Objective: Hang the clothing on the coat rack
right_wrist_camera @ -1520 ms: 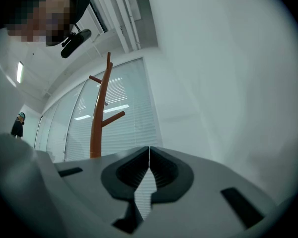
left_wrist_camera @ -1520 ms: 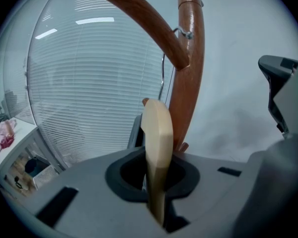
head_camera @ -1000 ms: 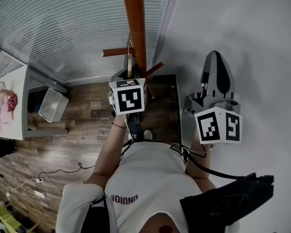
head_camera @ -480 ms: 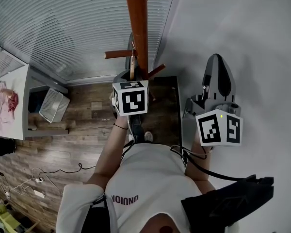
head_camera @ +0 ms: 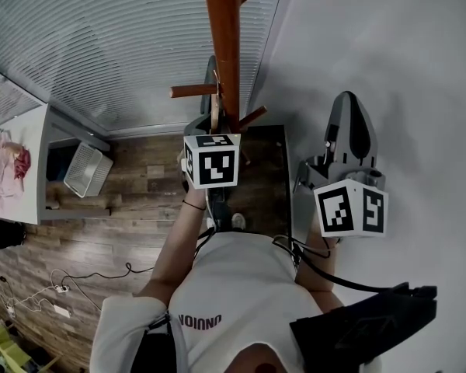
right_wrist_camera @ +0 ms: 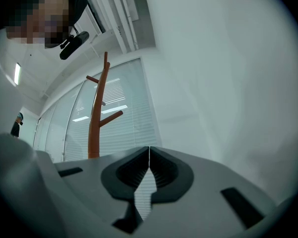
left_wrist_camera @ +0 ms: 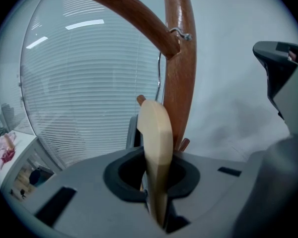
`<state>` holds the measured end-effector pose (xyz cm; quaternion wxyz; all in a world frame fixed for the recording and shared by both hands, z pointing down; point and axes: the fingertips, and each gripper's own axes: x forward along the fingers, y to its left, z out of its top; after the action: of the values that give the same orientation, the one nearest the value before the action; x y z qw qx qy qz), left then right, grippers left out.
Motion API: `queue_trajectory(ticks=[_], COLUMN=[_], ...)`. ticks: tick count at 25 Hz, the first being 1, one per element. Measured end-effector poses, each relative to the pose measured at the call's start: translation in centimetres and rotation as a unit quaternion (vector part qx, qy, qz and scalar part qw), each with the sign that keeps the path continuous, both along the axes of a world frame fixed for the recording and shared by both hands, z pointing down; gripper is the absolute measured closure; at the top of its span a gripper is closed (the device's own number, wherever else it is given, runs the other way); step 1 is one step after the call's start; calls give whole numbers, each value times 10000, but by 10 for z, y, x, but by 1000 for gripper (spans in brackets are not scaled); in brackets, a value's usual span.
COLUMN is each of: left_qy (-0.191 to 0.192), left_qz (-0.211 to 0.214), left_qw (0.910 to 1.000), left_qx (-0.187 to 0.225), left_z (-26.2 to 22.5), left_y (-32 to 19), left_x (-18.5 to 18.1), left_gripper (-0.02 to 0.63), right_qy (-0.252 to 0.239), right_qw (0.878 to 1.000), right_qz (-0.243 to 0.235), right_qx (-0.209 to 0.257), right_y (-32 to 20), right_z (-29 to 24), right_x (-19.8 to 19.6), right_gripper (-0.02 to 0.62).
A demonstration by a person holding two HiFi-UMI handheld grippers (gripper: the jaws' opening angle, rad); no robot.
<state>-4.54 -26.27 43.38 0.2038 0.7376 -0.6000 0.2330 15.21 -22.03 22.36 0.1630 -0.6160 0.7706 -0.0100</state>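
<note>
View drifted slightly, left tool point(left_wrist_camera: 157, 192) still clamps hanger point(left_wrist_camera: 154, 128) beside coat rack point(left_wrist_camera: 181, 73), right tool point(right_wrist_camera: 148, 155) closed, empty

Office-like room, full-height slatted blinds point(head_camera: 116, 45) beyond the left hand-held gripper point(left_wrist_camera: 158, 182), wooden coat rack point(head_camera: 221, 45) just ahead, wood-plank floor point(head_camera: 132, 208) below.

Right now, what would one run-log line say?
left gripper: shut on wooden hanger | hanger hook: at coat rack peg | right gripper: shut, empty
</note>
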Motion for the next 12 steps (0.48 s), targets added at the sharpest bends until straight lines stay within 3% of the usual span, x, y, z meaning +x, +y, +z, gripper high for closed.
queue_trajectory(ticks=[7,12], left_qy=[3,-362], left_qz=[114,127], left_qw=[9999,9986], left_qx=[6,356], left_z=[-1,-15], left_y=[2,0], left_x=[5,3], left_gripper=[565,528], right_qy=[16,-8], right_qw=[10000,10000], right_qz=[-32,-38], right_qx=[-67,-41], right_y=[0,-1], right_z=[4,3], right_x=[-1,-1], right_gripper=[574,574])
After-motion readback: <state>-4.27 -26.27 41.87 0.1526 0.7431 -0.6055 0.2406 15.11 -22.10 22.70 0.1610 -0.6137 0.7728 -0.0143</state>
